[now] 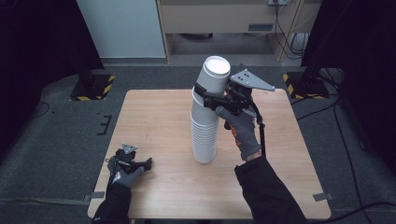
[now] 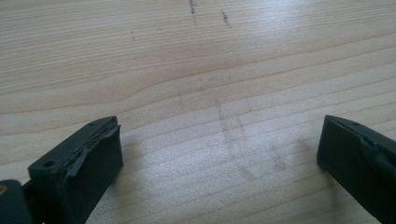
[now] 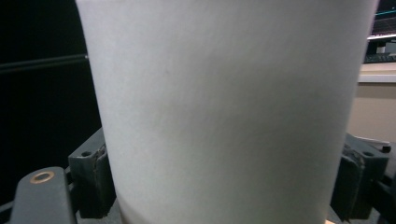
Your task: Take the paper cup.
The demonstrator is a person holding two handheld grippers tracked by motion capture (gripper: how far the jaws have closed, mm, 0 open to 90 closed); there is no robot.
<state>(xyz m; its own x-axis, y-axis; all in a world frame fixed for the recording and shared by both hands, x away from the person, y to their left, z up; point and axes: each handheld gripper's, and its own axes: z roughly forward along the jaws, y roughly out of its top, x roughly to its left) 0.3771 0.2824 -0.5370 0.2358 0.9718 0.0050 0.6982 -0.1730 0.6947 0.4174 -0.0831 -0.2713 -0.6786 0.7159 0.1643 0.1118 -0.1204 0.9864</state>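
Note:
A tall stack of upside-down white paper cups [image 1: 204, 135] stands near the middle of the wooden table [image 1: 154, 116]. The top cup [image 1: 215, 77] sits tilted on the stack, and my right gripper [image 1: 201, 93] is shut on its side from the right. In the right gripper view the cup's white wall [image 3: 224, 93] sits between the two jaws of the right gripper [image 3: 229, 186]. My left gripper [image 1: 148, 163] rests low at the table's front left corner. Its jaws stand wide apart over bare wood [image 2: 187, 70], with nothing in the left gripper [image 2: 219, 158].
Two black stands with yellow-and-black striped bases sit on the floor behind the table, one at the left [image 1: 93, 86] and one at the right [image 1: 303, 84]. A wooden cabinet [image 1: 224, 18] is at the back. Cables [image 1: 327, 112] run across the floor on the right.

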